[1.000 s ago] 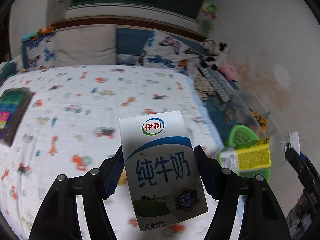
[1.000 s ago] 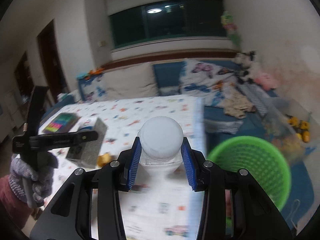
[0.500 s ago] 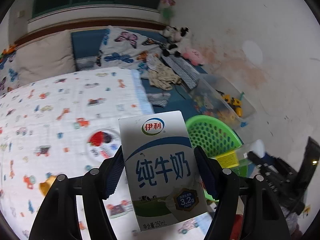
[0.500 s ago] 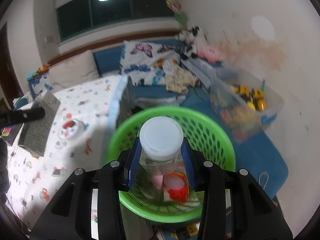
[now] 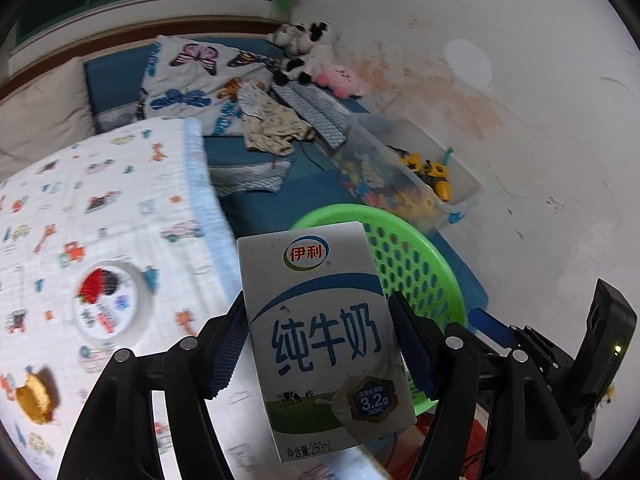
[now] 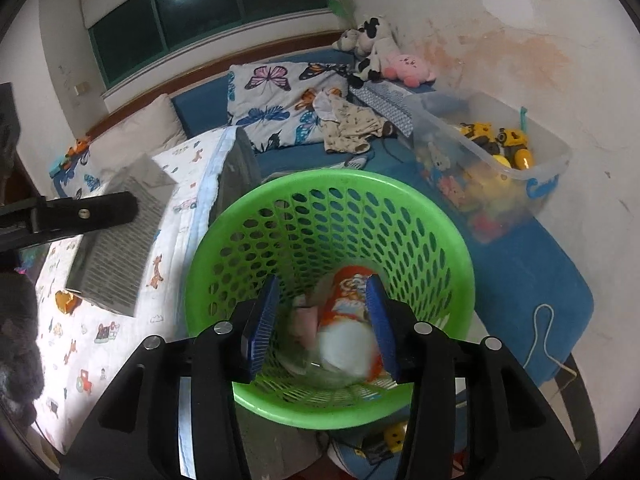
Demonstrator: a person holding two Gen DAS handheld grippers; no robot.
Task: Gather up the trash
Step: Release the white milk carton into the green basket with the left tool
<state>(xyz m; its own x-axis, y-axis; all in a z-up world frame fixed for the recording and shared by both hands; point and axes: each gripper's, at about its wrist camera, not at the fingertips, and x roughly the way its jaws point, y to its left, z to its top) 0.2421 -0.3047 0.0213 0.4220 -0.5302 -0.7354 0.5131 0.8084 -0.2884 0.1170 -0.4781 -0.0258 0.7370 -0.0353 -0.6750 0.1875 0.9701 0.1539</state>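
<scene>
Green plastic fills the right wrist view: a perforated basket sits directly below and ahead of the right gripper, whose blue-padded jaws are opening with nothing pressed between them. Beyond the pads, down inside the basket, a blurred clear bottle with a white cap lies among other litter, apart from both pads as far as the blur allows. The left gripper is clamped on a white and blue milk carton, held upright between its pads. Ahead of it and to its right stands the same basket; to its left, on the patterned bedspread, lies a round white lid and, nearer the camera, a small yellow scrap.
</scene>
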